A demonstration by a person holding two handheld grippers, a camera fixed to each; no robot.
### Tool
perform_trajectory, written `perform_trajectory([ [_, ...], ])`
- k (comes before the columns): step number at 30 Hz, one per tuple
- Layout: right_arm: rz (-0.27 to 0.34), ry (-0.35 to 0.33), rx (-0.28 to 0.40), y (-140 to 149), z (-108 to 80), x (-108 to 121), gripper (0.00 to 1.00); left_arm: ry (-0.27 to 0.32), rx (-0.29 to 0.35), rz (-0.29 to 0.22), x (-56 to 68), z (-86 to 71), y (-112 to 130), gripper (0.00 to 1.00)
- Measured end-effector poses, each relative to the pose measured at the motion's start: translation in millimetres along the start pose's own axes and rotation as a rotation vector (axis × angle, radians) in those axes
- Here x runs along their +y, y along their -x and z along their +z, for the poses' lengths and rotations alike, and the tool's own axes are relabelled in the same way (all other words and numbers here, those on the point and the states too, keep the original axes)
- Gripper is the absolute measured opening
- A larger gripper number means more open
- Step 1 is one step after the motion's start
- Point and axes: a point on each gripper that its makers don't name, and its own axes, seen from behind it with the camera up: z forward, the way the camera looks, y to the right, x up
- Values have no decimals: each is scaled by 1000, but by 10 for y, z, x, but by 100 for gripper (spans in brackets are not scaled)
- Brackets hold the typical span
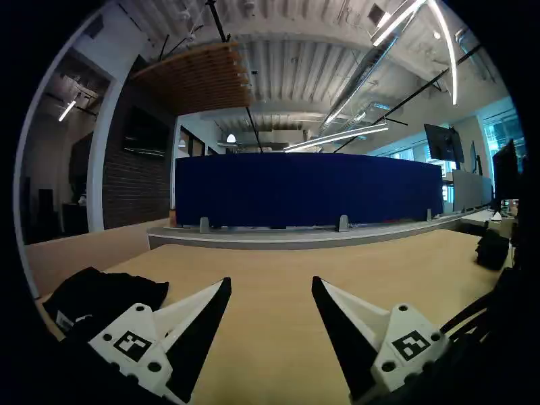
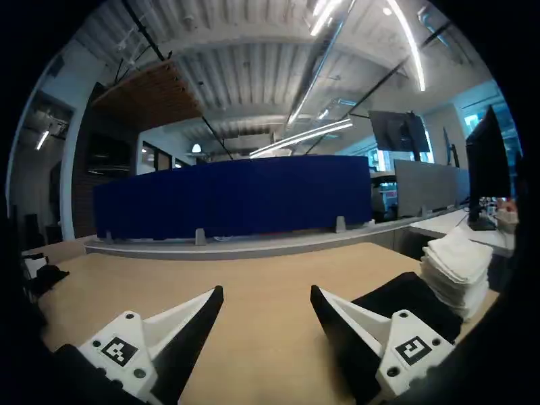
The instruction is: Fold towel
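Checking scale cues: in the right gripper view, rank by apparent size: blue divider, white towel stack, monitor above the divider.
blue divider
white towel stack
monitor above the divider (farther off; true size unsure)

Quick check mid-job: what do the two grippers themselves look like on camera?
Both match. The left gripper and the right gripper each have two wedge-shaped fingers tapering to points, white outside with black inner faces. Each finger carries a square black-and-white marker and small screw holes near its base.
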Motion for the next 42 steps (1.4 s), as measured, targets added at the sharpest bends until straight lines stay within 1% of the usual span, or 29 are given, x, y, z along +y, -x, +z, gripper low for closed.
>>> perform_trajectory([
  [6,11,-4,-1,24,-4,-8,100,0,0,0,-3,1,0,88],
  [12,2,-12,2,39,-33,-54,100,0,0,0,3,0,-6,88],
  [15,-7,-21,11,47,-41,-98,100,0,0,0,2,0,-5,88],
  [18,-23,-23,16,68,-37,-113,100,0,0,0,3,0,-2,88],
  [30,-54,-36,26,69,-56,-155,100,0,0,0,5,10,3,88],
  [39,-81,-31,25,87,-61,-177,100,0,0,0,-2,6,2,88],
  [42,-79,-32,26,78,-71,-173,100,0,0,0,-3,7,6,88],
])
